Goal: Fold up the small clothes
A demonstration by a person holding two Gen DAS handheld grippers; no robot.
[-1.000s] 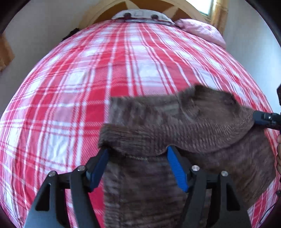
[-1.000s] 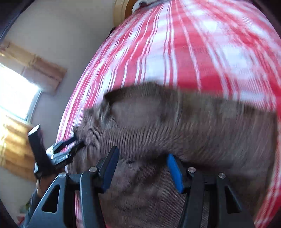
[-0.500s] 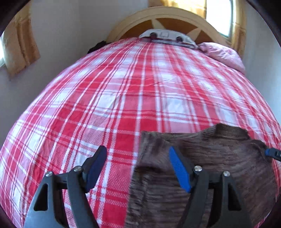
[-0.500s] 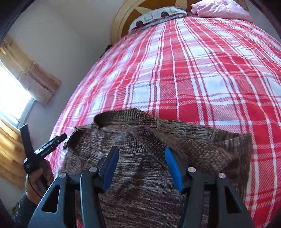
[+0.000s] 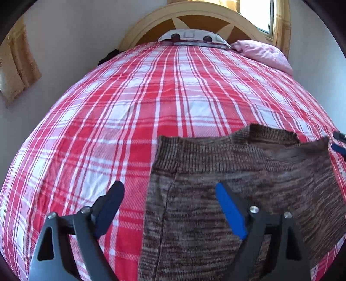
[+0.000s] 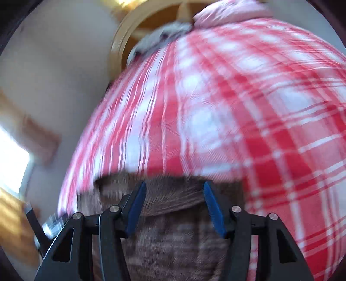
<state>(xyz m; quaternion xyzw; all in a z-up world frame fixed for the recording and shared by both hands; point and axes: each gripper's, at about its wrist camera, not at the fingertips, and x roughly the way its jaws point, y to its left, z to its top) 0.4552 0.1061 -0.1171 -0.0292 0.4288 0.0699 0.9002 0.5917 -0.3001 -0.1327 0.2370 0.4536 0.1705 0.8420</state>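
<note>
Brown sweater flat on bed, under opening left hand-held gripper

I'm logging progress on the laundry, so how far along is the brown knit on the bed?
Done: the brown knit garment lies on the plaid bedspread with one fold laid over, its ribbed hem across the top.
In hand: nothing. The left gripper is opening with no cloth pinched, and the right gripper hangs open above the knit.
Left: probably another fold to make it compact.

Plaid-covered bed, arched wooden headboard, white walls, sunlit window.
</note>
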